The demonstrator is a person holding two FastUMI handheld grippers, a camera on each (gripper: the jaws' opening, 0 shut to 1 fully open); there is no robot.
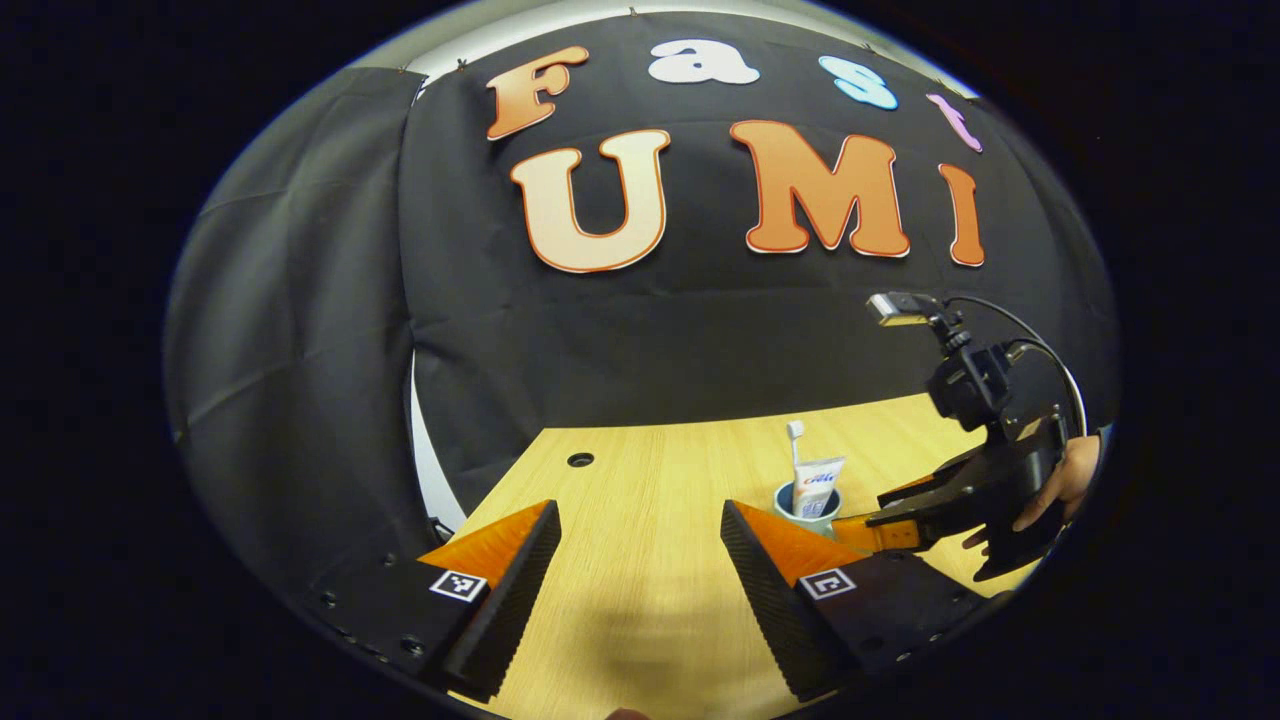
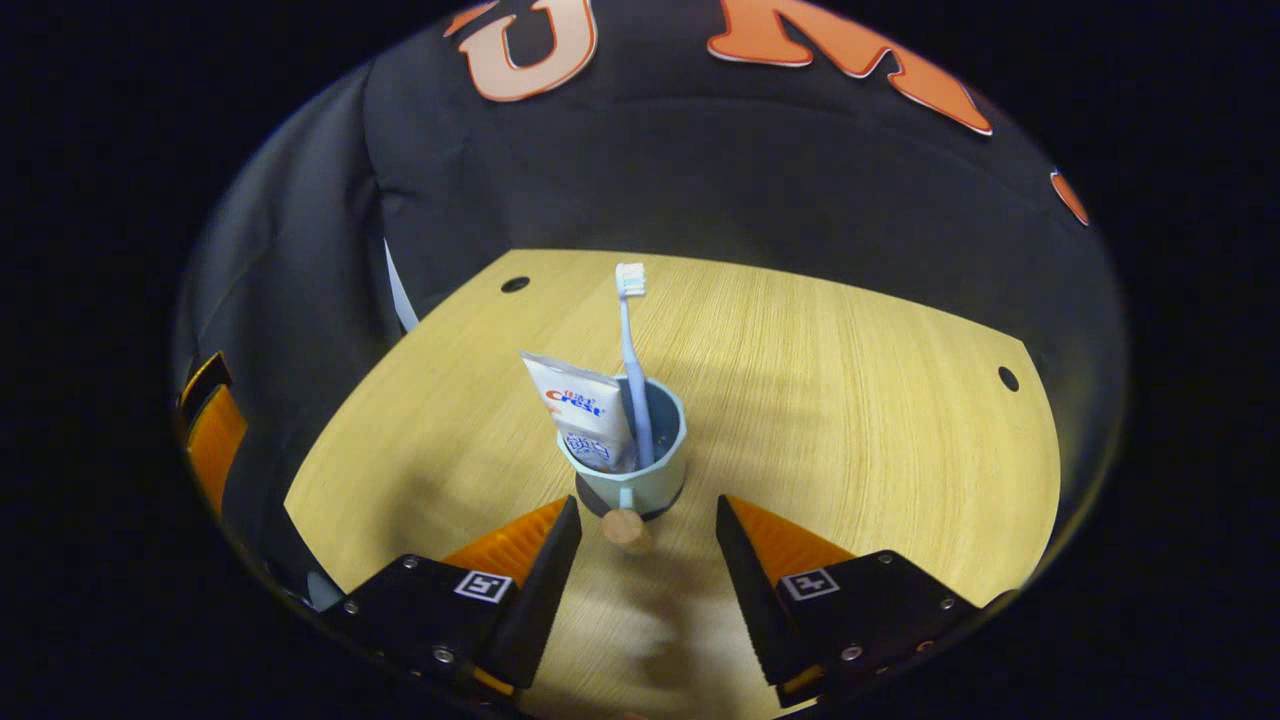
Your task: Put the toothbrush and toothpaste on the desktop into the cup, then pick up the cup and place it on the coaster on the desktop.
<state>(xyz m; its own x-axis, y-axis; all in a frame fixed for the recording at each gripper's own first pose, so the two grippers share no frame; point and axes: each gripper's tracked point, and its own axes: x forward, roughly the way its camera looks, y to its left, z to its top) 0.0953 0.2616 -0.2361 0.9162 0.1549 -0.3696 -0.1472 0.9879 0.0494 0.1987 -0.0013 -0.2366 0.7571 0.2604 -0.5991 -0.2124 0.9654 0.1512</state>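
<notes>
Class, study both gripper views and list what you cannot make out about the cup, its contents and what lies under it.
- Lower ends of the toothbrush and toothpaste: hidden inside the cup, right gripper view.
- What the cup stands on: a dark disc under its base, mostly covered by it; coaster or not, unclear.
- Cup's lower half in the left gripper view: hidden behind the left gripper's finger.
- Toothbrush bristles: too small there.

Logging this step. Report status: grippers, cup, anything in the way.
Left gripper open, empty. Right gripper open just short of the cup. Toothbrush and toothpaste upright in it, dark coaster underneath. Nothing between fingers and cup.
</notes>
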